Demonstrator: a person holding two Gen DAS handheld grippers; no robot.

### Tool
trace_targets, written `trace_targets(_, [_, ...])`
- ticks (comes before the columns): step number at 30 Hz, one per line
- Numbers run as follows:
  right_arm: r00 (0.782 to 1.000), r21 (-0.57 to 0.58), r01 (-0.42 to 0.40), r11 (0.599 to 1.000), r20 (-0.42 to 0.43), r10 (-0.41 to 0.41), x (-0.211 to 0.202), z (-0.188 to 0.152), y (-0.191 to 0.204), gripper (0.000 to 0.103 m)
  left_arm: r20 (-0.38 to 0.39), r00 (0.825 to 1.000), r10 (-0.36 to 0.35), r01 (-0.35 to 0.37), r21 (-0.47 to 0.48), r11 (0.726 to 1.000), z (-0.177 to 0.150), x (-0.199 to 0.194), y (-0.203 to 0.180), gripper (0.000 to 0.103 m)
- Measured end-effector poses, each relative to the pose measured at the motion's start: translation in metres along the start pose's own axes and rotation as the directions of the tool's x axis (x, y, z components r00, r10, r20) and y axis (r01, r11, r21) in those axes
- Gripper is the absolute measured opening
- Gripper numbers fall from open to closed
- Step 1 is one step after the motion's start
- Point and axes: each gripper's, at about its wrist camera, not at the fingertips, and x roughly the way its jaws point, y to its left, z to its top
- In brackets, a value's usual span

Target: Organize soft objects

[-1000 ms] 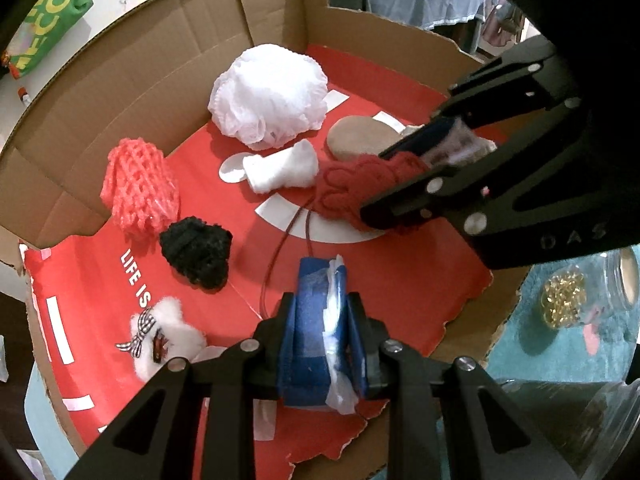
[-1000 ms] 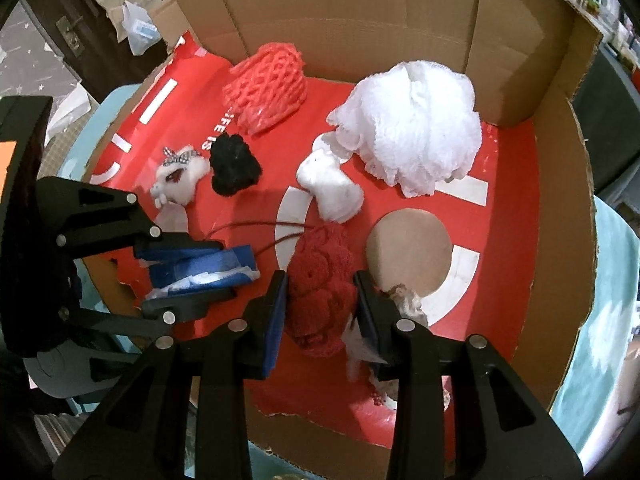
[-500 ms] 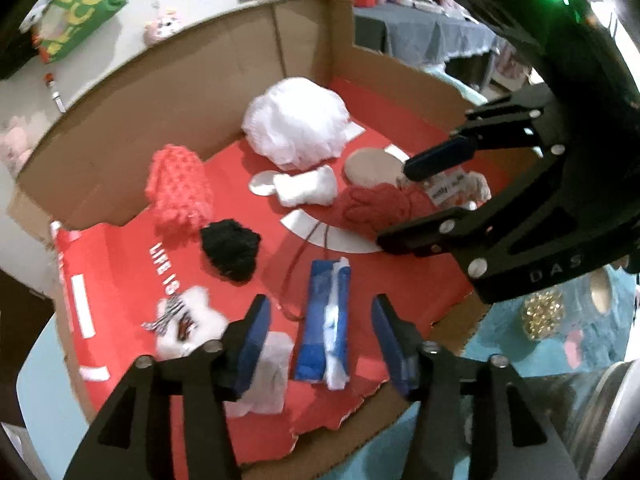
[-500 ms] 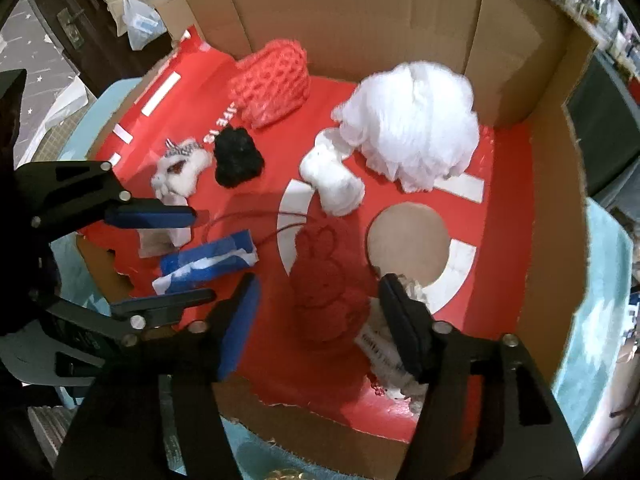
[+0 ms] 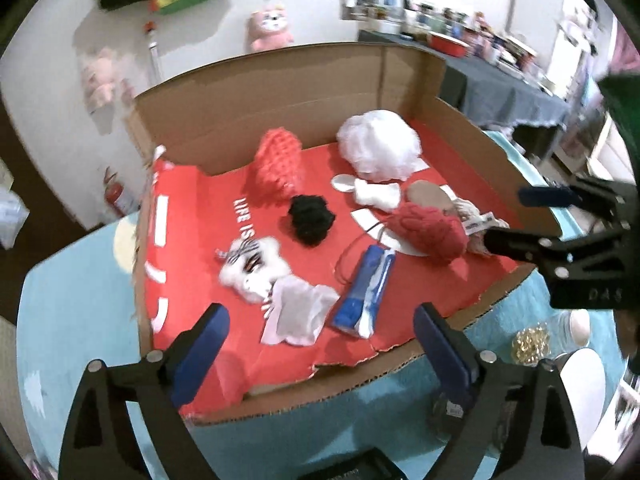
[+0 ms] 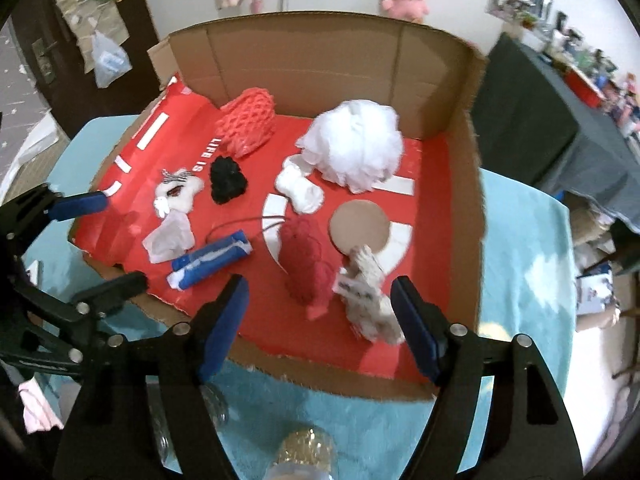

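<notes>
Box (image 6: 472,184) holds everything; left gripper (image 5: 320,346) and right gripper (image 6: 320,322) both wide, empty. I'd lift clear without snagging red knit (image 6: 306,264).

A table (image 6: 520,240) under a fuzzy teal cover carries an open cardboard box (image 6: 312,52) with a red floor. At the box's 6 o'clock edge a clear jar of gold bits (image 6: 306,454) lies on the cover.

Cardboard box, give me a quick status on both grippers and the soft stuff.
Left gripper open, empty. Right gripper open, empty. Blue tissue pack and red knit toy lie in the cardboard box. Nothing blocking.
</notes>
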Motion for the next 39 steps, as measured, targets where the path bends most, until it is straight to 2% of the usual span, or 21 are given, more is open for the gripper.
trace_targets(3, [1.0, 0.044, 0.022, 0.999, 0.02, -0.023, -0.002, -0.009, -0.001, 0.078, -0.003, 1.0, 0.024, -0.024, -0.049, 0.999, -0.006, 0.001, 0.004, 0.099])
trace_targets(8, [1.0, 0.119, 0.015, 0.993, 0.012, -0.017, 0.005, -0.02, -0.008, 0.078, -0.024, 0.999, 0.022, -0.026, -0.152, 0.988, -0.014, 0.012, 0.016, 0.099])
trace_targets(12, [1.0, 0.151, 0.011, 0.988, -0.004, -0.011, 0.015, -0.026, -0.01, 0.078, -0.034, 0.999, 0.035, -0.041, -0.183, 0.982, -0.017, 0.02, 0.018, 0.099])
trace_targets(23, [1.0, 0.14, 0.024, 0.99, -0.003, -0.024, 0.023, -0.032, -0.007, 0.078, -0.083, 0.995, 0.063, -0.077, -0.188, 0.979, -0.018, 0.029, 0.016, 0.099])
trace_targets(39, [0.999, 0.135, 0.039, 0.99, 0.002, -0.039, 0.023, -0.034, -0.006, 0.078, -0.08, 0.995, 0.065, -0.08, -0.195, 0.978, -0.017, 0.031, 0.018, 0.099])
